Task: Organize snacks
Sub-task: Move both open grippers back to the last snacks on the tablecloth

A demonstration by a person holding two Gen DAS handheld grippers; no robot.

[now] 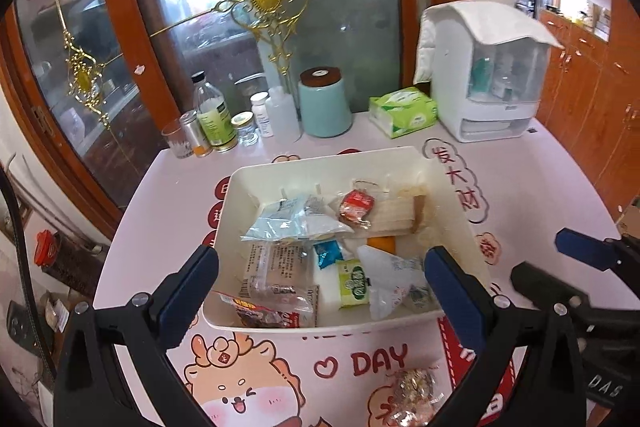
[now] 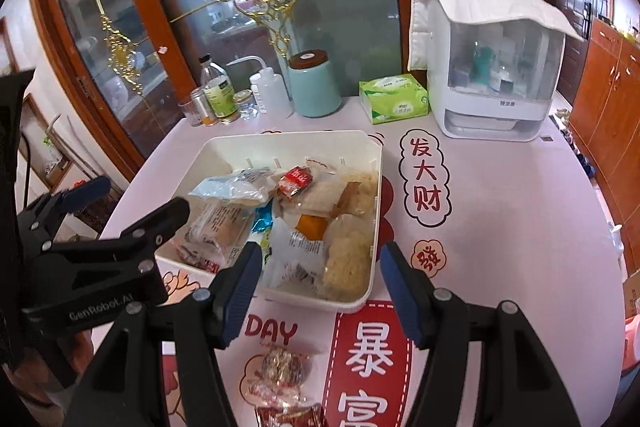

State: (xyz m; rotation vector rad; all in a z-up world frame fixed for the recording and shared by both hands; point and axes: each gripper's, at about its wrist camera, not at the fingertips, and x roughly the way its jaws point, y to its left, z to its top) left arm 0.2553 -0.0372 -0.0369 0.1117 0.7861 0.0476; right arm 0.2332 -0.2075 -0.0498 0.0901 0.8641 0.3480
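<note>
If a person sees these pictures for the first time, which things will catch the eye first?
First the white tray at the table's middle, heaped with wrapped snacks. Next, the open left gripper and right gripper poised over its near edge. Then the loose foil-wrapped snacks on the cartoon tablecloth in front of it.

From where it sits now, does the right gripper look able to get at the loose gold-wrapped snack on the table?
Probably yes. The right gripper is open and empty, and the gold-wrapped snack lies on the table just below its fingers, outside the bin, with nothing over it.
</note>
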